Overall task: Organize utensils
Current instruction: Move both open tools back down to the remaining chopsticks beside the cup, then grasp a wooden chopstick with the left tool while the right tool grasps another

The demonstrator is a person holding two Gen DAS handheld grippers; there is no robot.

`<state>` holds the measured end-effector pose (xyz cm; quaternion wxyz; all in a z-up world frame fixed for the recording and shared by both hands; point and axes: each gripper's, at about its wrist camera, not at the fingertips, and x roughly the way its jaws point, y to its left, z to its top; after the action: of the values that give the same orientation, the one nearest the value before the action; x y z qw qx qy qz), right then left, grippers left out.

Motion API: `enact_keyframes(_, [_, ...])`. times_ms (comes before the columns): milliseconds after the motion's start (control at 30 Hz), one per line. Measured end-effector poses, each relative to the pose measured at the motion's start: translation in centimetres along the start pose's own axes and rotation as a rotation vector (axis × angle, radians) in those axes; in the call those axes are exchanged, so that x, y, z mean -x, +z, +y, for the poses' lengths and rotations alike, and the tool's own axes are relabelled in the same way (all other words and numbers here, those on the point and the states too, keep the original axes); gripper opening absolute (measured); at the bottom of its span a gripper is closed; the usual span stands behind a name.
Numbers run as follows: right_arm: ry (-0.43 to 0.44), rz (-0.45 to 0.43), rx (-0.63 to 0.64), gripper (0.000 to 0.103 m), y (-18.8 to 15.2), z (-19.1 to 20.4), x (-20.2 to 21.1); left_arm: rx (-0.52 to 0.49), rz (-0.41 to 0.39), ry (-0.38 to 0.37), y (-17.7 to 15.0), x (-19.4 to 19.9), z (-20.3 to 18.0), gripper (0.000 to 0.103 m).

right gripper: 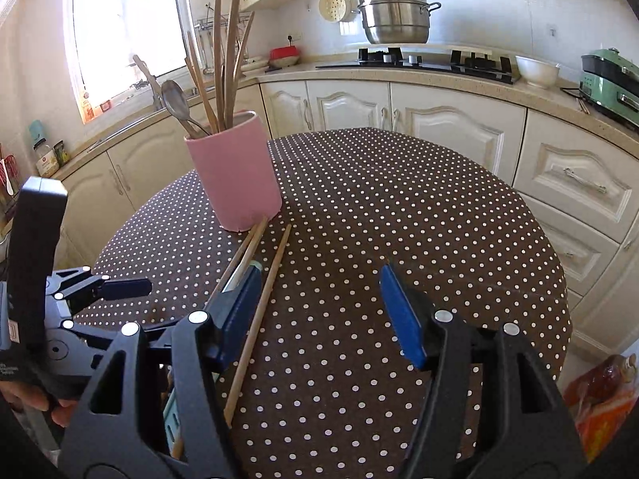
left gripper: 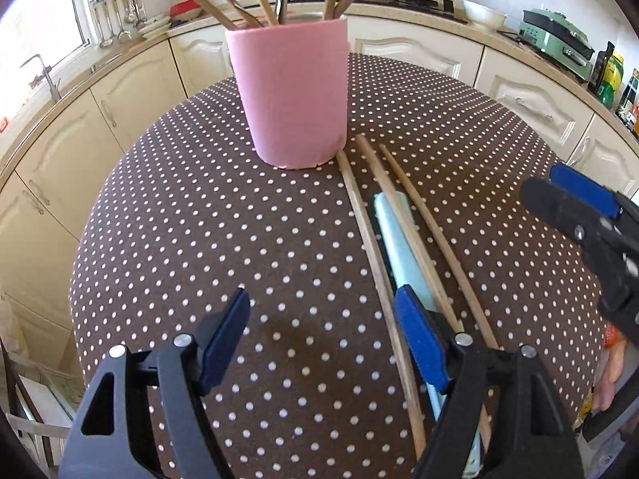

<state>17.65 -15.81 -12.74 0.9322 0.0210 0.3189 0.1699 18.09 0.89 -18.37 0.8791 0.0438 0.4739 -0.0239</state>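
Observation:
A pink utensil holder (left gripper: 293,88) stands on the dotted table, holding several wooden utensils and a metal spoon (right gripper: 175,99); it also shows in the right wrist view (right gripper: 235,171). Three wooden sticks (left gripper: 367,239) and a pale teal utensil (left gripper: 403,247) lie flat on the cloth, running from the holder's base toward me. My left gripper (left gripper: 323,339) is open and empty, low over the cloth, its right finger over the teal utensil. My right gripper (right gripper: 319,311) is open and empty, to the right of the sticks (right gripper: 259,311).
The round table (right gripper: 399,207) has a brown polka-dot cloth. Cream cabinets and a counter curve behind it, with a hob, a steel pot (right gripper: 395,16), a white bowl (right gripper: 537,70) and a green appliance (right gripper: 611,80). The right gripper's body (left gripper: 591,231) shows at the left view's right edge.

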Motion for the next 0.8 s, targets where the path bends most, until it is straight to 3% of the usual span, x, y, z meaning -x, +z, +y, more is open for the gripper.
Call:
enact_keyframes(67, [0.0,0.007,-0.001,0.062,-0.1,0.1,-0.1,0.023,-0.042,0.038,0.3,-0.5,-0.2,0.075])
enact_keyframes(200, [0.003,0.036,0.002,0.062,-0.2,0.3,-0.8,0.056,-0.031,0.037,1.8,-1.2,-0.1,0.075])
enact_keyframes(333, [0.007,0.135,0.019,0.062,0.2,0.9,-2.5,0.052,-0.018,0.032,3.8,-2.3,-0.7,0.074])
enact_keyframes(500, [0.053,0.3,-0.027,0.062,1.5,0.6,-5.3,0.035,0.007,-0.012,5.9,-3.1,-1.1,0.046])
enact_keyframes(667, [0.076,0.39,-0.008,0.062,2.4,1.2,-7.0,0.045,-0.008,-0.028,6.9,-3.4,-0.9,0.014])
enact_keyframes(800, [0.047,0.426,0.045,0.062,2.8,2.4,-7.8,0.106,-0.01,-0.073,6.1,-3.0,0.5,0.008])
